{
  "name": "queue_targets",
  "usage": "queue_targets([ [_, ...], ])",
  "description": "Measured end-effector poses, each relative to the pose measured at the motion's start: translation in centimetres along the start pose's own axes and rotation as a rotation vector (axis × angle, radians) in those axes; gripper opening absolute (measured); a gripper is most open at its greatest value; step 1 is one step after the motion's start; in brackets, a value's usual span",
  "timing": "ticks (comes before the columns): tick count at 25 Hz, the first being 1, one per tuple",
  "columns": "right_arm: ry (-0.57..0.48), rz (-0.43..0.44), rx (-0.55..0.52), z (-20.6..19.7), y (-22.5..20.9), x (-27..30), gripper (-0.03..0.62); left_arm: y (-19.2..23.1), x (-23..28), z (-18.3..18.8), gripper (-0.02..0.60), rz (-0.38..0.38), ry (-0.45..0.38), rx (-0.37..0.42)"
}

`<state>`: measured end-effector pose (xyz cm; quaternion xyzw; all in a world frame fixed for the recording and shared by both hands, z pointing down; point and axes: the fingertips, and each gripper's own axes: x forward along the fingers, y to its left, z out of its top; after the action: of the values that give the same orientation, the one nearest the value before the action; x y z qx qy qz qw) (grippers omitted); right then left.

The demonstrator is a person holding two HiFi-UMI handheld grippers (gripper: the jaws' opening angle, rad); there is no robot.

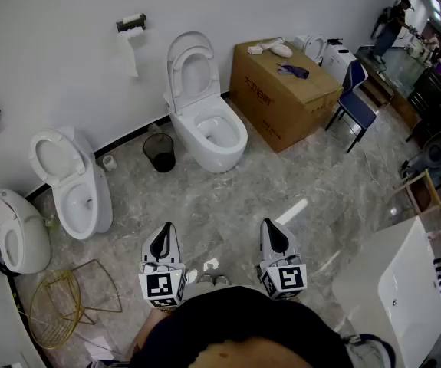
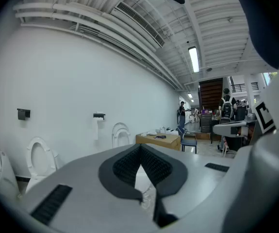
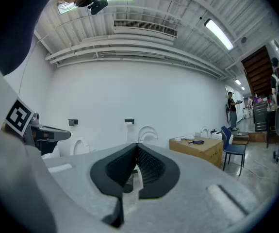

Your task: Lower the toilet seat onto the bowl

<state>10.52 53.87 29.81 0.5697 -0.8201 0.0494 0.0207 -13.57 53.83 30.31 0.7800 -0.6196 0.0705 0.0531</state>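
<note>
A white toilet [image 1: 212,133] stands against the far wall, its seat and lid [image 1: 189,71] raised upright against the wall. The same raised seat [image 2: 121,134] shows small and far in the left gripper view, and the seat [image 3: 147,134] appears likewise in the right gripper view. My left gripper [image 1: 162,241] and right gripper [image 1: 274,236] hover low in the head view, close to my body and well short of the toilet. Both are shut with nothing between their jaws.
A second toilet [image 1: 76,181] with raised seat stands at left, a third white fixture [image 1: 13,232] further left. A black bin [image 1: 159,152], cardboard box [image 1: 282,90], blue chair [image 1: 356,104], gold wire basket [image 1: 57,305] and white basin [image 1: 395,294] ring the marble floor. A person [image 1: 389,23] stands far back right.
</note>
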Motion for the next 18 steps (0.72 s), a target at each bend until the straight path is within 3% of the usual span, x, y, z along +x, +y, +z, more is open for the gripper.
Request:
queue_targets([
  [7,0.0,0.027,-0.066,-0.1,0.8,0.2,0.003,0.2,-0.2,-0.4,0.003,0.013,0.0,-0.01],
  [18,0.003,0.014,0.014,-0.9,-0.3,0.3,0.005,0.1,-0.5,0.4,0.006,0.03,-0.011,0.015],
])
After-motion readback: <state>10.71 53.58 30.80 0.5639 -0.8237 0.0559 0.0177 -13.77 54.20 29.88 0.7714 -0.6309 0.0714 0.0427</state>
